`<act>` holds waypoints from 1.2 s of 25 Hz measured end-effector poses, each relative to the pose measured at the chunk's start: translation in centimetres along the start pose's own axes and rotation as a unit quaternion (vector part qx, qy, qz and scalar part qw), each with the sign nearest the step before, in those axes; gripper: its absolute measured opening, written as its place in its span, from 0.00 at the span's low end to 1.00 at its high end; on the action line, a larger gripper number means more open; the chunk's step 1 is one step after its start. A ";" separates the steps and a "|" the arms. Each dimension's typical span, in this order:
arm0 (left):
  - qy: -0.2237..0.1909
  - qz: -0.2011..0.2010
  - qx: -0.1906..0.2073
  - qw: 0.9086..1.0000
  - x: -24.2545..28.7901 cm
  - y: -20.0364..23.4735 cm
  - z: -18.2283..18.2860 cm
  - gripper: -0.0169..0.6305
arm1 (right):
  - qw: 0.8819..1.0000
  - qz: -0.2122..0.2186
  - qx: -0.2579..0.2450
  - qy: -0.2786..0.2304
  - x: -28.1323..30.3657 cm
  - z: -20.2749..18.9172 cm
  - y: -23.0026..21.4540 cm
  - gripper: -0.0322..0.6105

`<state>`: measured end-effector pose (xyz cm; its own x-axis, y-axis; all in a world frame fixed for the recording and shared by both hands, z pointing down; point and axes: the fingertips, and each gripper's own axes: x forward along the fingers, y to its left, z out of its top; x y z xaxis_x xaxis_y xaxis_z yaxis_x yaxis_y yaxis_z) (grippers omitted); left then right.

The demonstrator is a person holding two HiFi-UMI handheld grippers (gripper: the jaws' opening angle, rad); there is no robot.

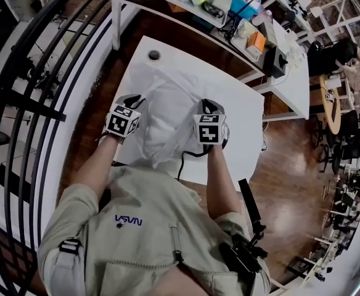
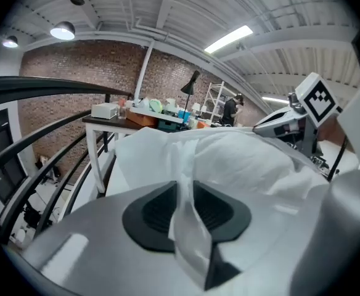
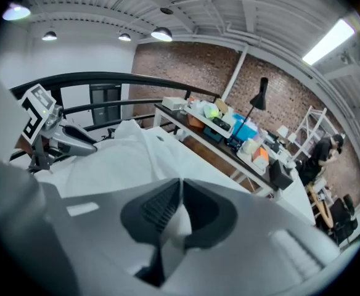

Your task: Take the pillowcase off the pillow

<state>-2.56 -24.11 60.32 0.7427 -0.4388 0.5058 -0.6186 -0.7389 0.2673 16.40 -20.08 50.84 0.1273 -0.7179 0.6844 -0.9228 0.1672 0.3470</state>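
Observation:
A white pillow in its white pillowcase [image 1: 161, 113] lies on the white table [image 1: 245, 143] in front of me, one gripper at each side of its near end. My left gripper [image 1: 132, 98] is at the left edge. In the left gripper view a fold of the pillowcase [image 2: 241, 159] runs between the left gripper's [image 2: 184, 197] jaws, which stand slightly apart around it. At the right edge my right gripper [image 1: 209, 105] has its pads nearly touching, pinched on a bit of white pillowcase cloth [image 3: 181, 217].
A black railing [image 1: 38, 73] curves along the left of the table. Behind it stands a second white table with a cluttered tray [image 1: 211, 2] of boxes and bottles. A round hole [image 1: 154, 55] marks the table's far left corner. A black cable [image 1: 186, 159] hangs off the near edge.

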 end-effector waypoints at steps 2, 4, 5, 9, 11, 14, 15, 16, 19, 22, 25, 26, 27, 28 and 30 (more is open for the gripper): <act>-0.017 -0.020 0.007 1.000 -0.2 -0.9 1.1 0.25 | 1.000 0.010 -0.002 -0.007 0.0 0.7 0.6 0.14; -0.039 -0.028 0.009 0.999 -0.6 -1.2 2.5 0.29 | 1.000 0.020 -0.009 -0.013 -0.1 1.5 1.0 0.21; -0.050 -0.030 0.009 0.998 -0.8 -1.2 3.3 0.31 | 0.999 0.027 -0.011 -0.018 -0.2 2.1 1.3 0.22; -0.074 -0.032 0.019 0.997 -0.9 -0.7 6.1 0.31 | 0.995 0.069 -0.027 -0.062 -1.8 6.1 3.9 0.28; -0.071 -0.034 0.030 0.996 -0.3 -0.4 7.1 0.31 | 0.990 0.095 -0.043 -0.093 -2.7 8.5 5.5 0.28; -0.057 -0.042 0.041 0.997 1.2 -0.1 7.6 0.32 | 0.983 0.124 -0.072 -0.115 -3.0 11.2 7.9 0.28; -0.050 -0.046 0.041 0.997 1.8 0.0 7.5 0.33 | 0.982 0.130 -0.081 -0.110 -2.5 11.6 8.6 0.28; -0.042 -0.050 0.040 0.997 2.5 0.1 7.3 0.33 | 0.982 0.133 -0.088 -0.099 -1.8 11.7 9.1 0.28; -0.015 -0.063 0.029 0.997 4.4 0.1 6.4 0.37 | 0.983 0.136 -0.116 -0.033 1.9 10.4 9.8 0.36; 0.004 -0.078 0.021 0.997 5.6 -0.3 5.6 0.37 | 0.981 0.137 -0.134 0.037 5.1 8.2 9.6 0.40; 0.011 -0.071 0.043 0.996 6.1 -0.3 5.5 0.17 | 0.983 0.093 -0.145 0.066 6.7 7.2 7.6 0.22; 0.011 -0.061 0.051 0.997 6.1 0.1 5.5 0.07 | 0.985 0.070 -0.144 0.064 7.0 7.4 6.5 0.06; 0.010 -0.052 0.052 0.997 6.0 0.5 5.7 0.05 | 0.987 0.050 -0.141 0.059 7.1 7.7 5.4 0.06; 0.007 -0.046 0.049 0.998 5.7 0.9 5.9 0.05 | 0.989 0.034 -0.135 0.055 7.2 7.9 4.3 0.06; 0.000 -0.036 0.043 0.998 5.3 2.0 6.2 0.05 | 0.992 0.013 -0.112 0.051 7.2 7.8 2.1 0.06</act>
<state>1.77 -31.06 58.43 0.7841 -0.3830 0.4883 -0.5396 -0.8094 0.2317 12.51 -30.20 51.48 0.1518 -0.6418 0.7517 -0.8238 0.3381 0.4550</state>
